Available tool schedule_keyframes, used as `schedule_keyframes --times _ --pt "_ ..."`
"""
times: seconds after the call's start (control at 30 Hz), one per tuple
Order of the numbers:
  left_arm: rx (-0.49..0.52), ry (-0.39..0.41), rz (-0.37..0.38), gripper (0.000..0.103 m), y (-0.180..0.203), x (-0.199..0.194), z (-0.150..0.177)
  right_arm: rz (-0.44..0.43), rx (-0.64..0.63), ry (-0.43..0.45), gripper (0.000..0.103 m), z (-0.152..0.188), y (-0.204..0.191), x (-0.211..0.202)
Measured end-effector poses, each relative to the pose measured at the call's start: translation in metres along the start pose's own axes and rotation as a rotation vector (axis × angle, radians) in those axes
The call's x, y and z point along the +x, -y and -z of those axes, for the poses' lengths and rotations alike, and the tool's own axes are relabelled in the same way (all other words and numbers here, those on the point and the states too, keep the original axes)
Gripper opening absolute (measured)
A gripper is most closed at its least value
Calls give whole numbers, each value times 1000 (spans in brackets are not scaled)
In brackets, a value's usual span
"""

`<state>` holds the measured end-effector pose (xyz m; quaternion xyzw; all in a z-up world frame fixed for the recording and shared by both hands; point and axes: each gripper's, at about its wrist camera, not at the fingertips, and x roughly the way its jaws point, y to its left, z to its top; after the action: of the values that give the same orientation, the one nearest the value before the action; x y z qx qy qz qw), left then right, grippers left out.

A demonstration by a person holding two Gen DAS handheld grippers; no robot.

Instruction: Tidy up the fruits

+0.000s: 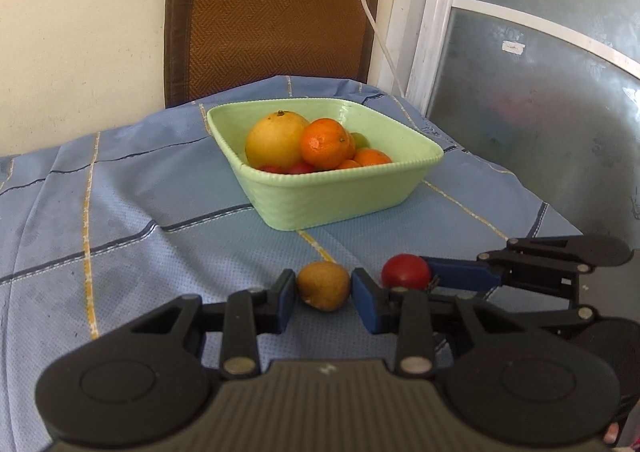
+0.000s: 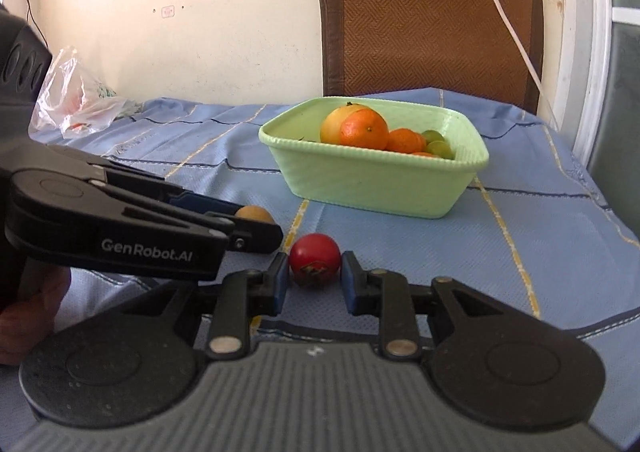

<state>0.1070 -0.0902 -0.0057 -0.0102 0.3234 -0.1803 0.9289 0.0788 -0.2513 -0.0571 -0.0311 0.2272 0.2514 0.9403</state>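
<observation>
The left hand-held gripper point(image 1: 323, 289) is clenched on a small brown fruit point(image 1: 323, 285); its blue pads point(image 1: 286, 302) press the fruit from both sides, just over the blue checked cloth point(image 1: 120, 212) that covers the desk. Whether the fruit rests on the cloth or is lifted clear of it cannot be told.

The right hand-held gripper point(image 2: 314, 279) is clenched on a small red fruit point(image 2: 314, 259), held between its two blue pads point(image 2: 349, 284) in the same manner. A dark patch marks the near lower face of the red fruit. The two grippers stand close side by side, the left one's fingers reaching across the left of the right wrist view, and the red fruit lies just beside the brown one, to its right.

Beyond both grippers, near the middle of the desk, stands a pale green square bowl point(image 1: 340, 196). It holds a large yellow-orange citrus point(image 1: 276, 140), several smaller oranges point(image 1: 325, 142), small green fruits point(image 2: 438, 146) at the far side and red fruits point(image 1: 288, 169) low at the near rim. The bowl is apart from both held fruits.

Behind the desk a brown woven chair back point(image 1: 272, 12) stands against the pale wall, with a white cable point(image 1: 372, 28) hanging past it. A clear plastic bag point(image 2: 76, 100) lies at the far left edge of the desk. Part of a person's hand point(image 2: 28, 312) shows at the left border of the right wrist view.
</observation>
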Motion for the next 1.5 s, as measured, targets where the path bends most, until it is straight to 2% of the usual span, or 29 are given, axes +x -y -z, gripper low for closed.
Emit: schedule_keyframes --times 0.13,0.3,0.4,0.47,0.6,0.8,0.9,1.03,1.13,1.17,1.23,1.33,1.4,1.5 --pt "-15 20 17 31 0 -6 -12 -4 47 44 29 -2 7 -6" --pt "-13 108 43 31 4 -12 -53 32 96 175 29 -21 22 -17" --pt "-18 113 26 31 1 3 -72 60 107 212 29 -38 31 -10" --pt "-35 89 -1 31 -5 18 -76 85 97 202 29 -45 34 1" --pt "-80 50 -25 31 -18 38 -73 112 70 163 30 -49 39 21" --pt "-74 60 -33 33 -18 42 -71 127 64 161 34 -48 42 33" --pt "-87 73 -36 39 -20 35 -72 126 78 170 36 -46 42 29" --pt "-131 120 -48 39 -28 7 -72 143 127 206 36 -40 43 14" --pt "-166 138 -110 46 -34 -15 -67 159 201 243 37 -32 44 -4" --pt "-173 139 -138 48 -34 -22 -64 169 228 250 42 -29 43 -11" --pt "-169 132 -184 48 -31 -32 -57 178 275 256 43 -24 40 -23" --pt "-146 103 -256 53 -20 -43 -42 148 352 240 43 -15 34 -36" --pt "-142 99 -276 60 -13 -52 -33 120 397 215 43 -10 30 -42" --pt "-128 95 -275 64 -3 -63 -21 72 438 162 43 -6 22 -47"
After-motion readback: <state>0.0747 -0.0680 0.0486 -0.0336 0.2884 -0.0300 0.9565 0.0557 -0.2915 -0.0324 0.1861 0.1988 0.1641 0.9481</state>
